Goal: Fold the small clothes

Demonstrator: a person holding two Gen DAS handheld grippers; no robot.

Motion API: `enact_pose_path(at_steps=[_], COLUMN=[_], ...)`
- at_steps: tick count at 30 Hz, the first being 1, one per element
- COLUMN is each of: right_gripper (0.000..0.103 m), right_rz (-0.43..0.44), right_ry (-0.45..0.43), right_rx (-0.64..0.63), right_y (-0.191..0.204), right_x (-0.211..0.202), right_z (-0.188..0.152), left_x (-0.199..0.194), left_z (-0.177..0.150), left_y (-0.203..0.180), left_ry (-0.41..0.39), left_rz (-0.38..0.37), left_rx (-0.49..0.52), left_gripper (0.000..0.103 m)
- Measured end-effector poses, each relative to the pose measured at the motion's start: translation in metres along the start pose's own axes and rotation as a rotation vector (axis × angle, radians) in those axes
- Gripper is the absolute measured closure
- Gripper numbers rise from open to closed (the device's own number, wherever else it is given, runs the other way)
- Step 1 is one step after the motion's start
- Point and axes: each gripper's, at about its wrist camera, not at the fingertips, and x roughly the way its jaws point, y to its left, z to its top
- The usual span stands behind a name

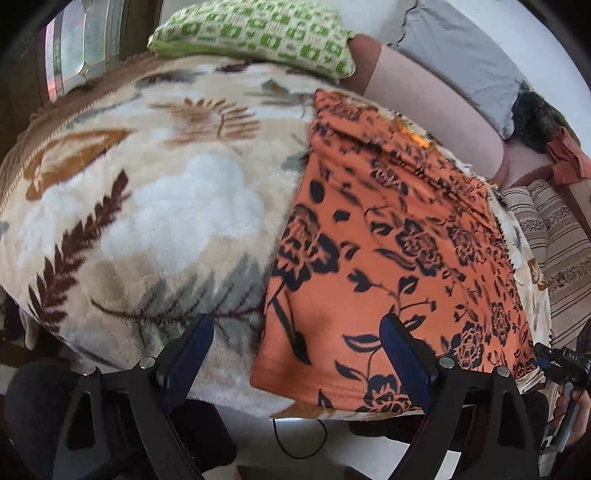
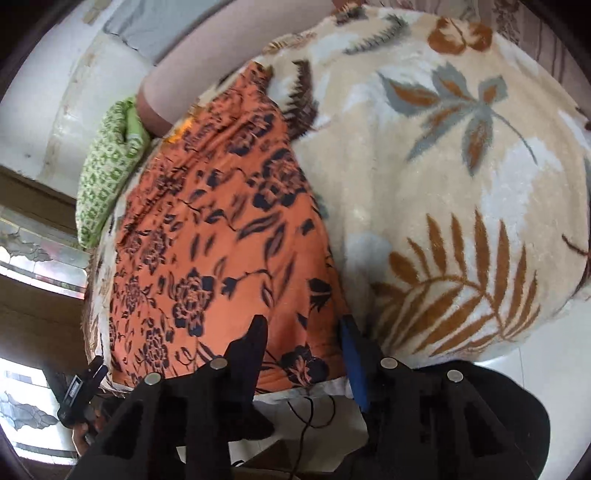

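Note:
An orange garment (image 1: 388, 236) with a dark flower print lies flat on a cream leaf-patterned blanket (image 1: 155, 206). My left gripper (image 1: 297, 325) hangs over the garment's near left corner, jaws wide apart, one finger over the blanket and the other over the cloth. In the right wrist view the same garment (image 2: 214, 236) fills the left half. My right gripper (image 2: 302, 325) stands over its near right corner, jaws partly closed. The cloth's edge lies flat between the fingers and the pads do not pinch it.
A green patterned pillow (image 1: 258, 33) lies at the bed's far end beside a pinkish bolster (image 1: 424, 107) and a grey pillow (image 1: 469, 55). The blanket (image 2: 461, 184) spreads right of the garment. Below the bed's near edge a black cable (image 2: 310, 410) lies on white floor.

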Motion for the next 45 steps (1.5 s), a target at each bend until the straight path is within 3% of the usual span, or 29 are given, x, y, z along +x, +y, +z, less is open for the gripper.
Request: enact_pose_path(at_steps=[1, 6, 7, 8, 9, 10, 11, 12, 13, 17, 20, 21, 22, 23, 25, 27, 28, 29, 31, 32, 34, 40, 45], right_gripper=[0.053, 0.052, 0.052, 0.053, 0.063, 0.072, 0.077, 0.086, 0.092, 0.093, 0.088, 0.087, 0.083, 0.077, 0.030, 0.027, 0.030, 0.033, 0.075, 0.077, 0.094, 0.095, 0.095], right_rz=[-0.011, -0.047, -0.042, -0.035, -0.033, -0.035, -0.020, -0.003, 0.011, 0.039, -0.035, -0.020, -0.005, -0.010, -0.033, -0.037, -0.023, -0.013, -0.017, -0.022, -0.020, 0.056, 0.068], right_ry=[0.010, 0.051, 0.061, 0.073, 0.087, 0.093, 0.092, 0.087, 0.068, 0.017, 0.017, 0.032, 0.028, 0.009, 0.003, -0.002, 0.020, 0.030, 0.066, 0.082, 0.099, -0.028, 0.037], right_rx=[-0.008, -0.004, 0.006, 0.016, 0.027, 0.022, 0.026, 0.039, 0.043, 0.042, 0.055, 0.046, 0.035, 0.018, 0.026, 0.028, 0.021, 0.019, 0.004, -0.001, 0.014, 0.008, 0.083], right_y=[0.001, 0.000, -0.003, -0.005, -0.008, -0.008, -0.010, -0.011, -0.011, -0.005, -0.009, -0.008, -0.007, -0.005, -0.006, -0.007, -0.006, -0.006, -0.004, -0.006, -0.010, 0.006, -0.010], right_x=[0.006, 0.018, 0.020, 0.023, 0.026, 0.025, 0.022, 0.018, 0.009, -0.012, -0.004, -0.001, -0.002, -0.004, -0.003, 0.001, 0.004, 0.007, 0.012, 0.016, 0.018, -0.028, 0.000], right_z=[0.003, 0.004, 0.004, 0.004, 0.004, 0.004, 0.003, 0.003, 0.004, 0.005, 0.005, 0.004, 0.003, 0.003, 0.002, 0.002, 0.002, 0.000, -0.003, -0.004, -0.004, 0.002, -0.001], left_x=[0.006, 0.005, 0.006, 0.010, 0.016, 0.017, 0.014, 0.012, 0.007, -0.011, 0.002, 0.004, 0.005, 0.004, 0.002, 0.002, 0.004, 0.007, 0.015, 0.014, 0.008, -0.030, -0.001], left_z=[-0.001, -0.005, -0.005, -0.006, -0.007, -0.008, -0.008, -0.007, -0.006, -0.005, -0.007, -0.008, -0.008, -0.008, -0.008, -0.009, -0.009, -0.010, -0.011, -0.010, -0.008, 0.006, -0.001], left_y=[0.001, 0.005, 0.005, 0.004, 0.004, 0.004, 0.007, 0.010, 0.012, 0.007, 0.009, 0.010, 0.011, 0.012, 0.009, 0.006, 0.005, 0.003, 0.002, 0.003, 0.006, 0.001, 0.011], left_ry=[0.029, 0.039, 0.040, 0.064, 0.100, 0.098, 0.099, 0.108, 0.106, 0.049, 0.084, 0.086, 0.083, 0.081, 0.056, 0.045, 0.054, 0.064, 0.107, 0.105, 0.099, -0.020, 0.069], left_rz=[-0.012, -0.044, -0.033, -0.020, -0.002, 0.024, 0.005, -0.018, -0.044, -0.052, -0.005, 0.012, 0.018, 0.013, 0.026, 0.043, 0.039, 0.028, 0.030, 0.020, 0.003, -0.035, -0.007], left_rx=[-0.002, -0.018, -0.012, -0.001, 0.011, 0.021, 0.008, -0.013, -0.033, -0.009, -0.003, -0.010, -0.022, -0.029, -0.024, -0.002, 0.007, 0.013, 0.029, 0.022, 0.002, 0.001, -0.030], left_gripper=[0.011, 0.012, 0.029, 0.060, 0.073, 0.078, 0.091, 0.096, 0.096, 0.096, 0.091, 0.089, 0.078, 0.060, 0.039, 0.038, 0.040, 0.063, 0.094, 0.095, 0.096, 0.096, 0.096])
